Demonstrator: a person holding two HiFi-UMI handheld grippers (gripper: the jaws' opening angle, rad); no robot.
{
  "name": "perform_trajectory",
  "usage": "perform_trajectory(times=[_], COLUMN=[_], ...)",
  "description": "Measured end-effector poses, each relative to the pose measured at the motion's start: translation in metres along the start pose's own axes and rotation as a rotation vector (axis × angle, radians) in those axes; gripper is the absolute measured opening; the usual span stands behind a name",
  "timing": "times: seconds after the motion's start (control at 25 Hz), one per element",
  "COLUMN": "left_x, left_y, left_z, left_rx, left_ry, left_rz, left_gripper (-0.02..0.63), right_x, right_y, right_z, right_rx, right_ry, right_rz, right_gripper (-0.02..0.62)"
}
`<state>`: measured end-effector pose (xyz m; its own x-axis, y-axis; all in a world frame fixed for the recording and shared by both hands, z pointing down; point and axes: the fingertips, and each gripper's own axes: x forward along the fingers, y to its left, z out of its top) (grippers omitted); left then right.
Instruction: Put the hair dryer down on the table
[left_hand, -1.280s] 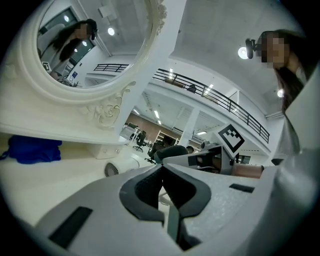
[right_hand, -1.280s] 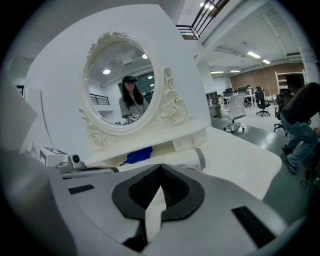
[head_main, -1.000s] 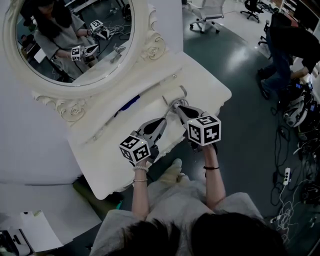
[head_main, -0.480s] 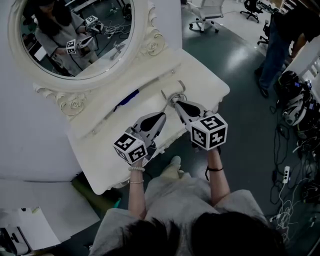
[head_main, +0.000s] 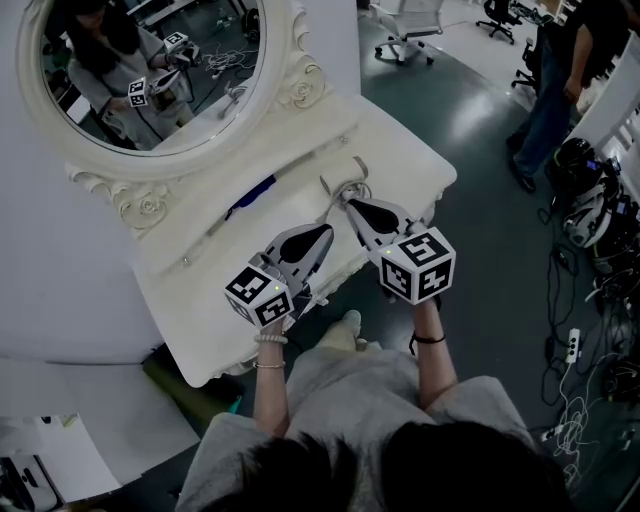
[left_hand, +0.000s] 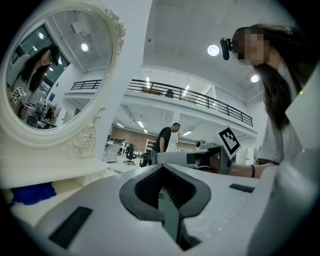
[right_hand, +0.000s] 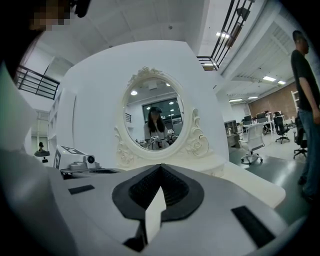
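1. Right gripper: we read its jaws as pressed together at the tips. Its own view shows nothing between them.
2. Left gripper: jaws likewise together and empty in its own view. It sits just beside the right fingertips, to their left and slightly nearer us.
3. Hair dryer: lies on the table, immediately beyond the right fingertips. We cannot tell whether the tips touch it. It is pale grey-white, close in tone to the tabletop, with one part angled away to the right. Finer form is too small to make out.
4. Table: white dressing table with a carved edge, under both sets of fingers.
5. Blue object: left of the left fingertips, on the strip below the mirror, and apart from the hair dryer.
6. Mirror: oval, in an ornate white frame, well beyond the fingers. It reflects us and both grippers.
7. Office chair and a standing person: on the floor far beyond the table.
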<state>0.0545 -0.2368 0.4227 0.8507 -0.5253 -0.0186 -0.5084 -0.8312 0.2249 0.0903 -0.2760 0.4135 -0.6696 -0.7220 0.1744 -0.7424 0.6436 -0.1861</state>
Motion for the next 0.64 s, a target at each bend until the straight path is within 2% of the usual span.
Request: perform_trajectory(times=[0.64], left_x=[-0.009], left_y=[-0.009], left_z=[0.006], left_rx=[0.032], left_ry=[0.008], left_rz=[-0.014], left_gripper=[0.005], right_x=[-0.005], right_y=[0.018], right_z=[0.007], right_rx=[-0.035], right_ry=[-0.035], right_rz=[0.008], right_gripper=[-0.002])
